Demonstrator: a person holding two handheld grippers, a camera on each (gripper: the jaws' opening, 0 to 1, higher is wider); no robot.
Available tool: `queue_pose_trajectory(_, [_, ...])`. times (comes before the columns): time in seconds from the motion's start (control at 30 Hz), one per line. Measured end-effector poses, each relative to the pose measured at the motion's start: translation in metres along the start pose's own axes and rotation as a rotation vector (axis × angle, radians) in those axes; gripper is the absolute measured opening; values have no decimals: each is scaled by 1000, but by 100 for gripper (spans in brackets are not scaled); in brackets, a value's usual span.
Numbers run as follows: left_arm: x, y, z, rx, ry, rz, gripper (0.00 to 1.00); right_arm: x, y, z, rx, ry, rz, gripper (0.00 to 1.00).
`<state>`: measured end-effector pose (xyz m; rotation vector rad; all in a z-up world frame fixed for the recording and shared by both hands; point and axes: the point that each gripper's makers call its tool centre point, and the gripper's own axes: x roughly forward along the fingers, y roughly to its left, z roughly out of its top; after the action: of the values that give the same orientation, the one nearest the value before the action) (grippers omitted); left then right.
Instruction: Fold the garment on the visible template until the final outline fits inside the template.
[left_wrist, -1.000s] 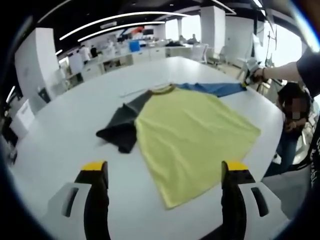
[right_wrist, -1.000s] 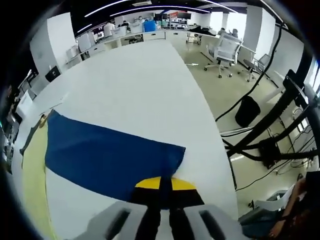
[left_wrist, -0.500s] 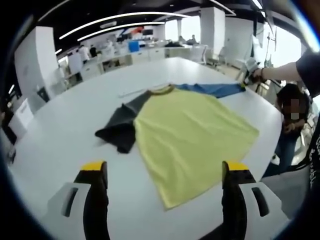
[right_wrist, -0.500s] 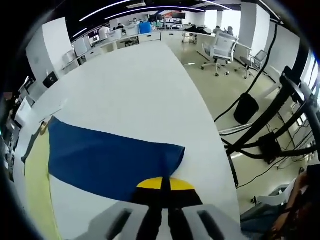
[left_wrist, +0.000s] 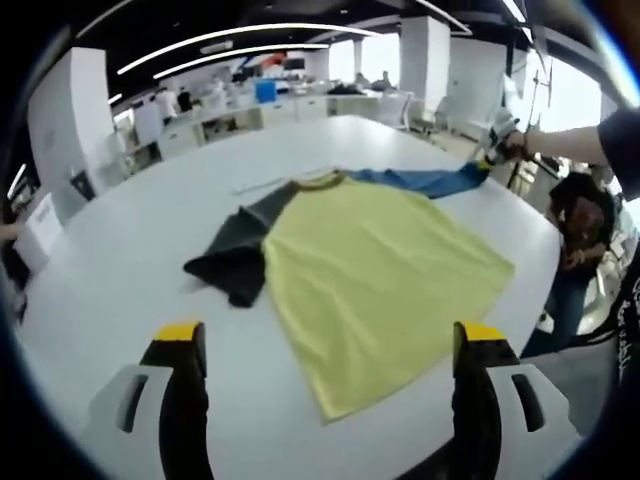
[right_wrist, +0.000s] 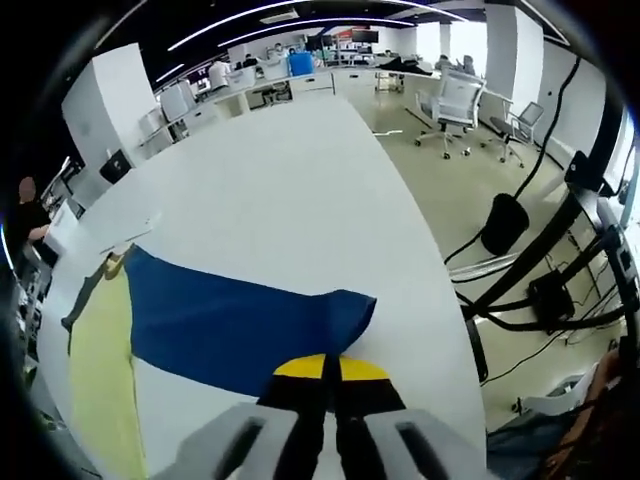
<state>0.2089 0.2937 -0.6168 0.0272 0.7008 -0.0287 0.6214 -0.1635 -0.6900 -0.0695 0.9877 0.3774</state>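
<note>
A T-shirt lies flat on the white table (left_wrist: 120, 260), with a yellow body (left_wrist: 380, 270), a dark grey sleeve (left_wrist: 235, 255) bunched at its left and a blue sleeve (left_wrist: 425, 181) stretched toward the far right. My left gripper (left_wrist: 330, 345) hovers open over the near table edge, short of the shirt's hem. A hand holds my right gripper (left_wrist: 497, 135) at the blue sleeve's end. In the right gripper view the blue sleeve (right_wrist: 240, 325) spreads ahead, with the yellow body (right_wrist: 100, 380) at the left. There my right gripper (right_wrist: 325, 368) is shut on the sleeve's cuff edge.
The table edge (right_wrist: 440, 300) runs close to the right of the cuff, and beyond it are floor, cables and a black stand (right_wrist: 560, 260). A person (left_wrist: 575, 230) stands at the table's right side. Office chairs (right_wrist: 455, 100) and desks fill the background.
My right gripper has lifted the blue sleeve's end slightly off the table. The left gripper's view has drifted a little, and its jaws stay open.
</note>
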Motion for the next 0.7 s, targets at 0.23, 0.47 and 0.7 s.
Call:
queue_pose_trajectory(0.23, [-1,-1,7,-7,-31,-6,99,-10,21,1,-35,5,33,0])
queue_pose_trajectory(0.47, [-4,-2,7,-11,-45,-8,99,-28,50,3,-11,-9,71,0])
queue_pose_trajectory(0.7, [-7,2,3,-16,-46,0,99,-32,78,6,-1,-12,109,0])
